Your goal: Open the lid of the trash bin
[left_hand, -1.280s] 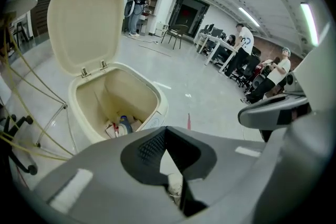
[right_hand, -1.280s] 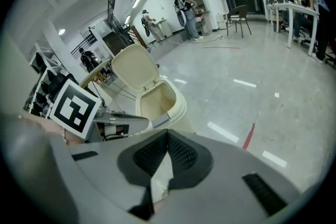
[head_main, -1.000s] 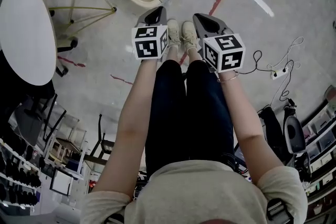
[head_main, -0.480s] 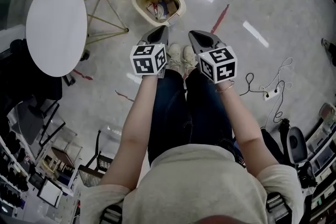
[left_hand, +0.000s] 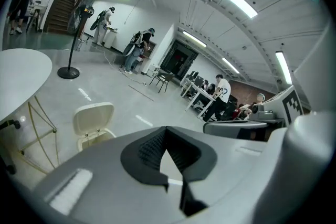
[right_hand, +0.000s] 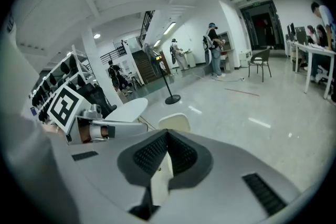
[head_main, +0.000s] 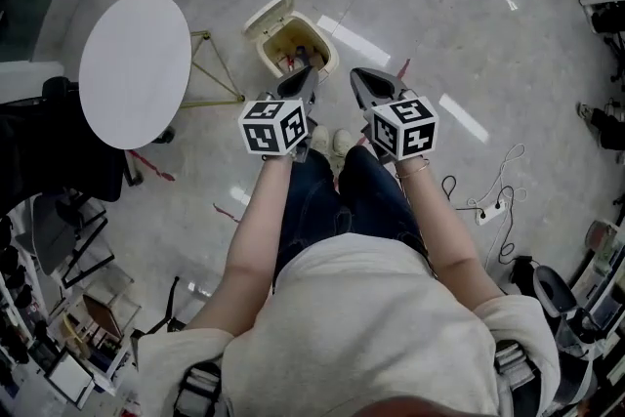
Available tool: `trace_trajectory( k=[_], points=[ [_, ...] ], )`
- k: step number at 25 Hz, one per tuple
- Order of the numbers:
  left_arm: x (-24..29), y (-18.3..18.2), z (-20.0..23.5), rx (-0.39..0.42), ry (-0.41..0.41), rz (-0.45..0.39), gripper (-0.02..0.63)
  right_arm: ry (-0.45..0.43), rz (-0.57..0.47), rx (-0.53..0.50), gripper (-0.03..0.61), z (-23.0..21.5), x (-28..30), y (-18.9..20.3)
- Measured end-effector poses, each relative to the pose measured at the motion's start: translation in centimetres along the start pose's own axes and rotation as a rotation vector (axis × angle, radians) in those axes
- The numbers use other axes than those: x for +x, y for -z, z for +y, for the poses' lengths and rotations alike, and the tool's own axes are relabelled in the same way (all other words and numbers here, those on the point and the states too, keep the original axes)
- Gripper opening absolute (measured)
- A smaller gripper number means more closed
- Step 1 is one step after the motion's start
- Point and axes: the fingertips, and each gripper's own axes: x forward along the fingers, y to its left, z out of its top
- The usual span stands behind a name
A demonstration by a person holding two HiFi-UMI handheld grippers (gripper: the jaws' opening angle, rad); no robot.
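The cream trash bin [head_main: 305, 45] stands on the floor with its lid [head_main: 268, 15] swung up and back, and rubbish shows inside. My left gripper [head_main: 307, 78] hangs shut and empty above the bin's near edge. My right gripper [head_main: 358, 79] is shut and empty too, just right of the bin. In the left gripper view the raised lid [left_hand: 93, 118] stands beyond the left gripper [left_hand: 167, 131], to its left. In the right gripper view the lid [right_hand: 175, 122] peeks over the right gripper [right_hand: 168, 135]. Neither gripper touches the bin.
A round white table [head_main: 135, 68] on thin yellow legs [head_main: 212, 73] stands left of the bin. A cable with a power strip [head_main: 485, 210] lies on the floor at the right. Shelves and chairs crowd the lower left. People stand far off [left_hand: 219, 94].
The head camera has risen and drawn back, so the bin looks smaller and farther below. Both grippers stay shut, side by side. The lid is up throughout.
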Motion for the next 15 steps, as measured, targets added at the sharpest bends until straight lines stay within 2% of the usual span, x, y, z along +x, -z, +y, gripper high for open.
trace_trajectory(
  k=[3, 6, 9, 15],
  points=[
    [-0.5, -1.0, -2.3, 0.005, 0.037, -0.020, 0.009, -0.016, -0.034, -0.058, 0.008, 1.1, -1.2, -1.9],
    [-1.2, -2.0, -4.1, 0.056, 0.054, -0.028, 0.009, -0.037, -0.081, -0.086, 0.008, 2.0, -2.3, -4.3],
    [-2.3, -3.8, -5.3, 0.127, 0.051, -0.082, 0.009, -0.049, -0.128, -0.107, 0.007, 2.8, -3.1, -6.3],
    [-4.4, -8.1, -7.7, 0.213, 0.047, -0.192, 0.009, -0.076, -0.215, -0.152, 0.008, 4.0, -5.5, -9.5]
  ],
)
